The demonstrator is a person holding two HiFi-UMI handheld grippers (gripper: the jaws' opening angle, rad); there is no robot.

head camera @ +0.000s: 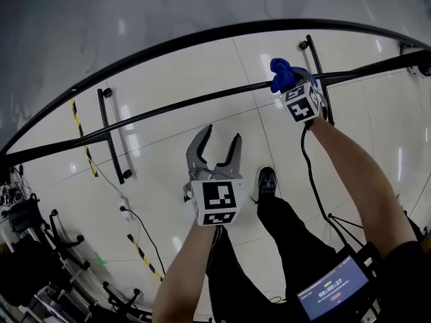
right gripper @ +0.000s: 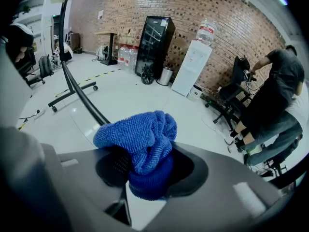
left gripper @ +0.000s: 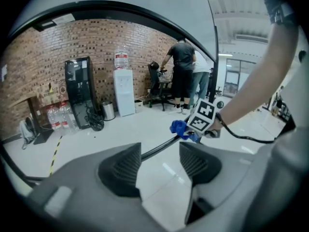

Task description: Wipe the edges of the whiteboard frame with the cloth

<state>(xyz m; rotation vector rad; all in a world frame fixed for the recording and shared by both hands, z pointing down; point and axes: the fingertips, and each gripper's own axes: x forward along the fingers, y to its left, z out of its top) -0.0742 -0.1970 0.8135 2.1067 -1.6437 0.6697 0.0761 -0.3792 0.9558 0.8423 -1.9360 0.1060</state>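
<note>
The right claw (right gripper: pixel 145 170) is clenched on a bunched blue cloth (right gripper: pixel 145 141). The cloth fills the gap between the pads and bulges out above and ahead of them. At the claw's tip the cloth sits against a thin black bar (head camera: pixel 175 106) of the whiteboard frame. One wheeled stand foot (head camera: pixel 322 73) passes just beside this claw, and from the claw the bar runs off to its left.

The left claw (head camera: pixel 221 143) is released. Its jaws stand apart with nothing gripped, and only floor tiles and a stretch of the bar show through the gap. It hangs on the person's side of the bar, clear of it and well to the left of the right claw. From its own camera, the right claw's marker cube (left gripper: pixel 205 116) and the cloth lie ahead and slightly right.

Below the claws a black shoe (head camera: pixel 267 180) stands on the glossy white floor (head camera: pixel 168 153). A strip of yellow-and-black tape (head camera: pixel 81 130) lies further left of the left claw.

Beyond the bar runs a second, thicker black frame edge (head camera: pixel 202 36), with the pale board face behind it.

Far ahead of both claws is a brick wall (right gripper: pixel 193 8). Against it stand a black fridge (right gripper: pixel 154 45) and a white water dispenser (right gripper: pixel 192 66). To the right of those, a person (right gripper: pixel 277 95) bends over an office chair (right gripper: pixel 231 98).
</note>
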